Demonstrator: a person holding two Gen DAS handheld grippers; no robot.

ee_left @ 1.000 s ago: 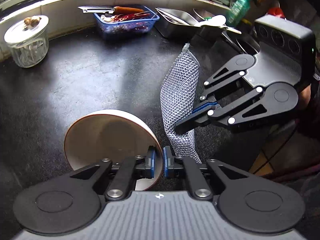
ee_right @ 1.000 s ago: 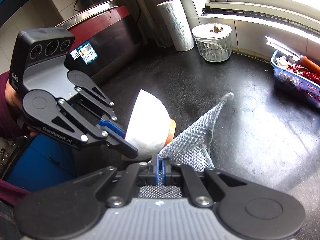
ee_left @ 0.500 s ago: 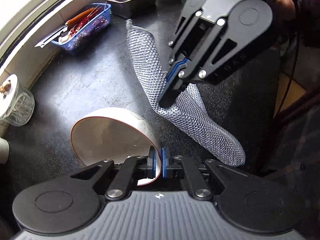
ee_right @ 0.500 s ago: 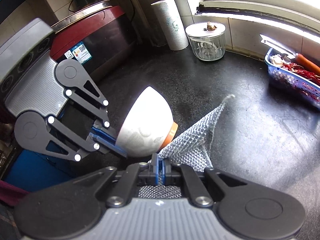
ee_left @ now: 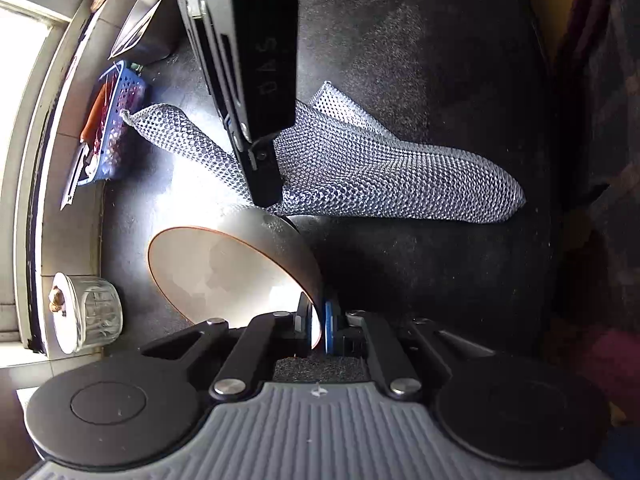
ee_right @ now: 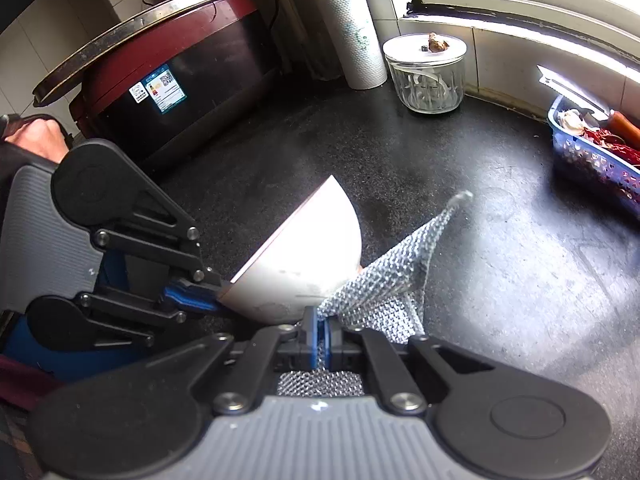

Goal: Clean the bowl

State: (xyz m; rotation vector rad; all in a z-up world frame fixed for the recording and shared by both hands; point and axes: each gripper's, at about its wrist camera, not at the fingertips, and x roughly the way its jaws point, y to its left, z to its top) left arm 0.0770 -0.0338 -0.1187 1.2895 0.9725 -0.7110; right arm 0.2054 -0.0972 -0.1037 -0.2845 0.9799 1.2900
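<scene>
A white bowl [ee_left: 224, 276] with an orange rim hangs tilted over the black counter, its rim pinched in my shut left gripper [ee_left: 318, 326]. The same bowl [ee_right: 304, 256] shows its outer wall in the right wrist view, with the left gripper [ee_right: 218, 298] clamped on its lower edge. My right gripper [ee_right: 319, 338] is shut on a silver mesh scrubbing cloth [ee_right: 388, 280]. The cloth [ee_left: 360, 164] drapes from the right gripper [ee_left: 266, 192], whose tip sits right at the bowl's base. Whether cloth and bowl touch is hard to tell.
A glass jar with a white lid [ee_right: 426, 74] and a paper towel roll [ee_right: 352, 34] stand by the window wall. A blue basket of red chillies [ee_right: 596, 152] sits at the right. A dark red cooker [ee_right: 160, 68] fills the back left. Metal trays [ee_left: 148, 12] lie beyond the basket.
My left gripper rolled strongly, so the bowl's outer wall and base have turned toward the cloth. The right gripper with the cloth stayed put and now appears above the bowl.
</scene>
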